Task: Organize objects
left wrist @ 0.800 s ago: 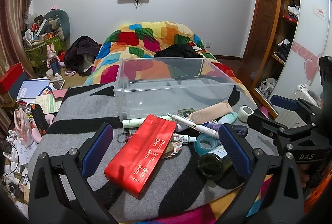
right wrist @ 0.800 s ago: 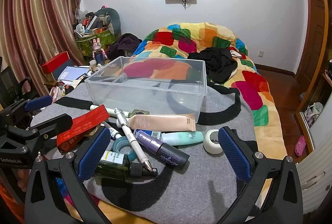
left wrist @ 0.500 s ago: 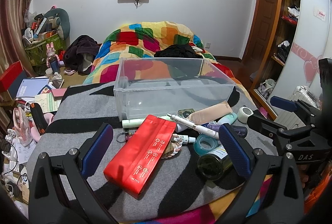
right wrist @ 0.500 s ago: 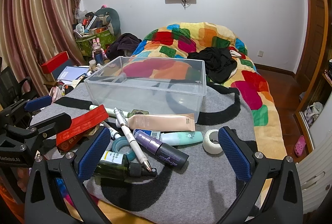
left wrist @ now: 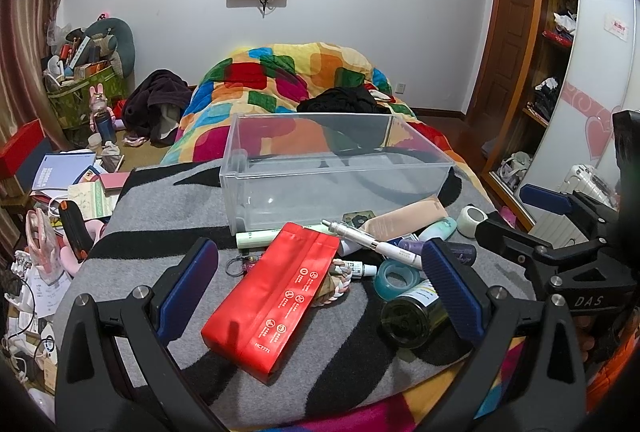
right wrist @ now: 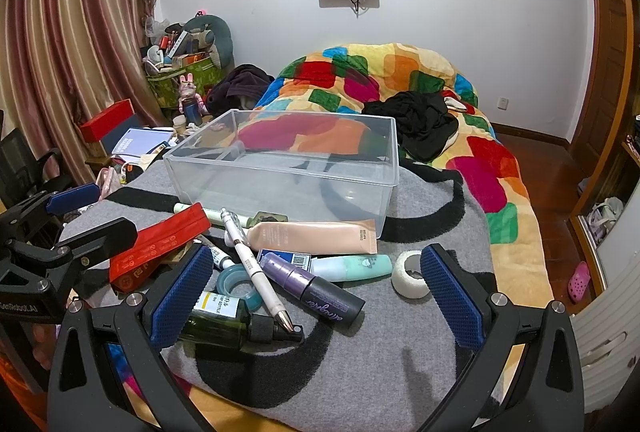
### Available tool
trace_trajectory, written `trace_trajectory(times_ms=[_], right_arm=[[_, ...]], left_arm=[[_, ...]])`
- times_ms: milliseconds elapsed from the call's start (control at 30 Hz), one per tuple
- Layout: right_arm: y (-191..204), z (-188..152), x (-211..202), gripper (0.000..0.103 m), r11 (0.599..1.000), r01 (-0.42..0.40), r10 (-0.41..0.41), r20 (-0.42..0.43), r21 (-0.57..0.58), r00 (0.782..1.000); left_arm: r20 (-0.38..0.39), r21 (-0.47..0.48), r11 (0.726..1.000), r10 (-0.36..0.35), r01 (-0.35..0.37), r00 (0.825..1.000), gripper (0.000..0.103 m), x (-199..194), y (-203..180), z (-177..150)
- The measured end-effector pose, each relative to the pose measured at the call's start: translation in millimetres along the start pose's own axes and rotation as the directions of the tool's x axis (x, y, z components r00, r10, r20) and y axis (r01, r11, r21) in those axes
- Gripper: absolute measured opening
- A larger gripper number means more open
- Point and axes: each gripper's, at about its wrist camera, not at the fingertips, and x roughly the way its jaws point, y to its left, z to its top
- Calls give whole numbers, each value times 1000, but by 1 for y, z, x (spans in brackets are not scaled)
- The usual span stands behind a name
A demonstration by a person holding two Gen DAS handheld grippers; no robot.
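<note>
An empty clear plastic bin (left wrist: 336, 167) (right wrist: 288, 163) stands on a grey and black blanket (left wrist: 160, 216). In front of it lie a red pouch (left wrist: 276, 292) (right wrist: 160, 252), a white pen (left wrist: 372, 244) (right wrist: 256, 264), a peach tube (right wrist: 316, 236), a purple tube (right wrist: 316, 292), a mint bottle (right wrist: 352, 268), a teal tape ring (left wrist: 398, 278), a dark green bottle (left wrist: 412, 316) (right wrist: 224, 320) and a white tape roll (right wrist: 412, 274). My left gripper (left wrist: 320, 288) is open, low over the red pouch. My right gripper (right wrist: 316, 300) is open, low over the purple tube and pen.
A colourful quilt (right wrist: 400, 83) with black clothes (right wrist: 420, 119) covers the bed behind the bin. Books and clutter (left wrist: 68, 183) lie on the floor at left. Curtains (right wrist: 80, 51) hang at left. A wooden wardrobe (left wrist: 540, 51) stands at right.
Nothing has visibly changed beyond a very slight shift of both views; both grippers stay open over the items.
</note>
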Motion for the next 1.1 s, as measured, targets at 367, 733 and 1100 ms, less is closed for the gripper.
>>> trace_trajectory(times_ms=[367,733,1100], right_arm=[[0,0,1,103,1000,-6,6,-10,3,1000],[-20,3,9,103,999,8,-8,-13,37,1000],[-82,-5,36,102,984,108,-95,-94,142,991]], left_arm=[[-5,4,1000,-3,3,1000,103,1,-2,-2],[11,-1,1000,19,-19,1000,103,4,11,-3],[-120,31,1000,9,-5,993,91,36,37,-29]])
